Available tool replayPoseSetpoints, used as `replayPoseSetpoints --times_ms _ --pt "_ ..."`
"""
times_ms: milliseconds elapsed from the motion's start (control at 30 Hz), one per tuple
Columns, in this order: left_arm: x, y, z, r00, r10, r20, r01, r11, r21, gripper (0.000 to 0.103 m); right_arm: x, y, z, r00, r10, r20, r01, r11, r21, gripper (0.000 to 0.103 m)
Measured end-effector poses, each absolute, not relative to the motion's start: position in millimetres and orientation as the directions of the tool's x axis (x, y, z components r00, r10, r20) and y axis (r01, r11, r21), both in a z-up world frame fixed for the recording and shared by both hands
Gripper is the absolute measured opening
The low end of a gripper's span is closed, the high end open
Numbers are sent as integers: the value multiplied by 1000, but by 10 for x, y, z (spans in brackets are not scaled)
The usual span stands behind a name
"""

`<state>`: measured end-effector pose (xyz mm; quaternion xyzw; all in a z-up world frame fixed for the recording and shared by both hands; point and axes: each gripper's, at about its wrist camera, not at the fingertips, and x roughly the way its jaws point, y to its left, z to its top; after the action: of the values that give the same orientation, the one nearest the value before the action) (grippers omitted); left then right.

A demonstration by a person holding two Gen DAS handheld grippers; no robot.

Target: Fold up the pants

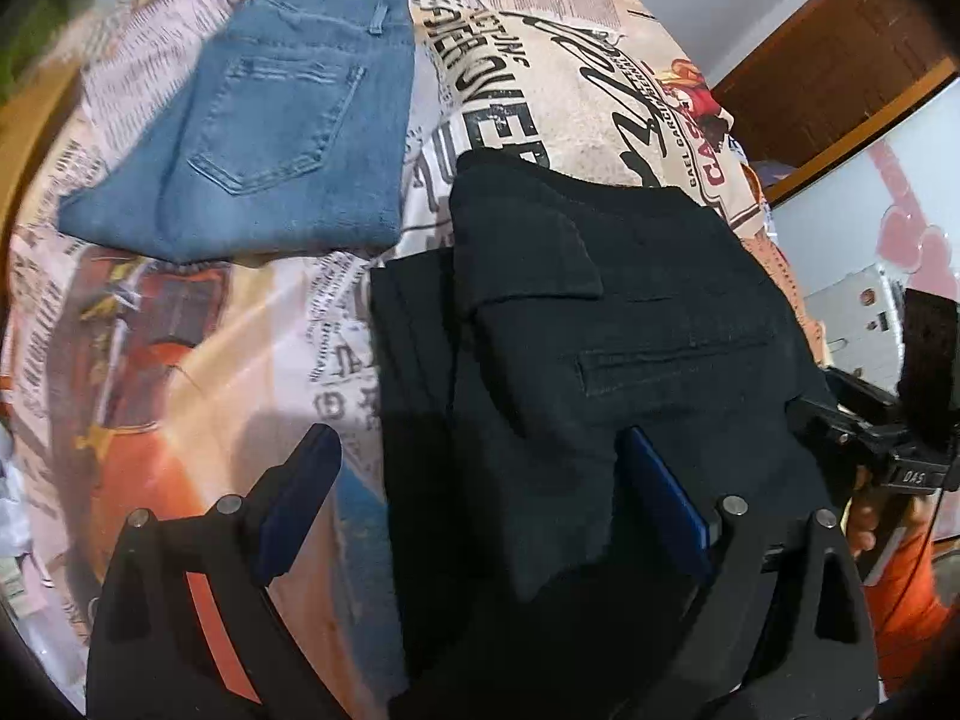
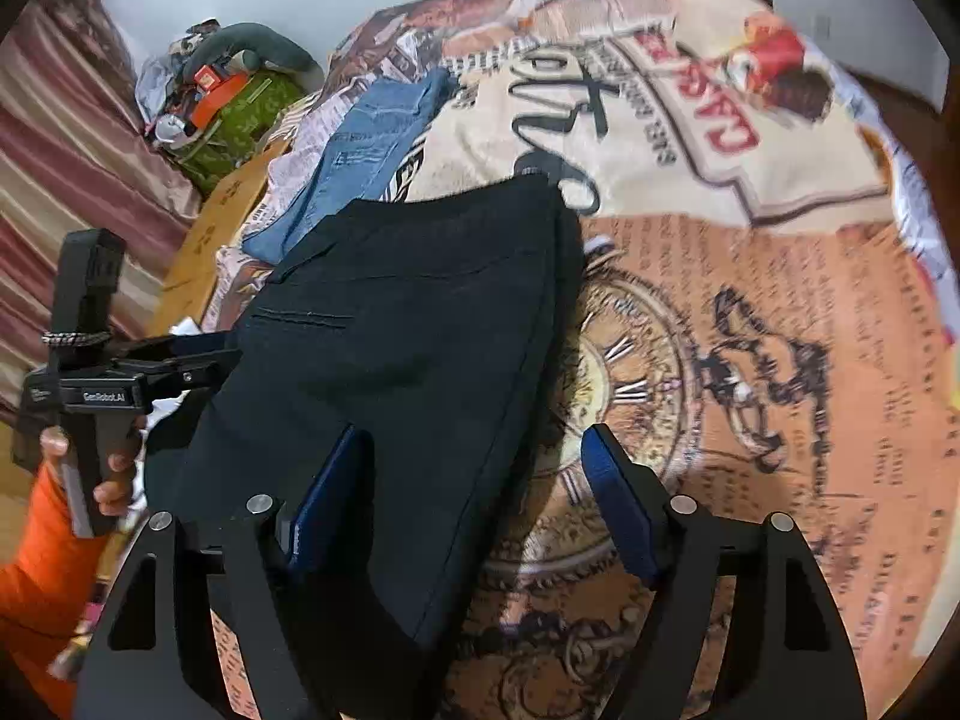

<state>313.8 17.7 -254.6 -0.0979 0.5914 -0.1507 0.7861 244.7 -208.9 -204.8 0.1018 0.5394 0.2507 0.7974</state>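
Folded black pants (image 1: 600, 312) lie on the bed, back pocket slit facing up. My left gripper (image 1: 480, 480) hangs over their near left edge, open, with the fabric edge between the wide blue pads and nothing pressed. In the right wrist view the same black pants (image 2: 408, 324) fill the middle. My right gripper (image 2: 474, 480) is open over their near right edge; one pad is above the cloth, the other above the bedspread. Folded blue jeans (image 1: 270, 132) lie beyond, apart from the black pants.
A printed bedspread (image 2: 750, 360) covers the bed. A green bag with clutter (image 2: 234, 114) and a striped curtain (image 2: 72, 138) stand at the far left. A brown wooden door (image 1: 840, 60) is at the right. A hand in an orange sleeve (image 2: 42, 570) holds the left gripper's handle.
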Motion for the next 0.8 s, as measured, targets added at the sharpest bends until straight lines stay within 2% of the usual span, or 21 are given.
replayPoseSetpoints --times_ms 100,233,400,467,533,700,800 --pt "3207 145 -2600 218 -385 -897 123 922 -366 96 2500 -2060 -2085 277 539 -796 -300 835 461 74" --pt "3321 183 -2719 150 -475 -867 69 880 -470 96 2563 -2006 -2123 255 572 -779 -310 812 495 77" --pt "3390 241 -2854 107 -584 -804 2 809 -587 96 2642 -1977 -2166 229 609 -760 -308 786 537 72" --pt "3395 245 -2855 112 -599 -793 -2 797 -603 91 2655 -1959 -2179 218 621 -753 -304 776 552 68" --pt "3376 232 -2797 128 -608 -784 13 791 -611 79 2661 -1956 -2172 211 628 -749 -300 771 562 62" --pt "3315 219 -2668 160 -590 -792 39 805 -592 62 2634 -1930 -2135 204 645 -736 -290 758 584 39" --pt "3248 209 -2534 201 -554 -808 65 831 -553 51 2606 -1903 -2066 222 637 -738 -297 765 571 30"
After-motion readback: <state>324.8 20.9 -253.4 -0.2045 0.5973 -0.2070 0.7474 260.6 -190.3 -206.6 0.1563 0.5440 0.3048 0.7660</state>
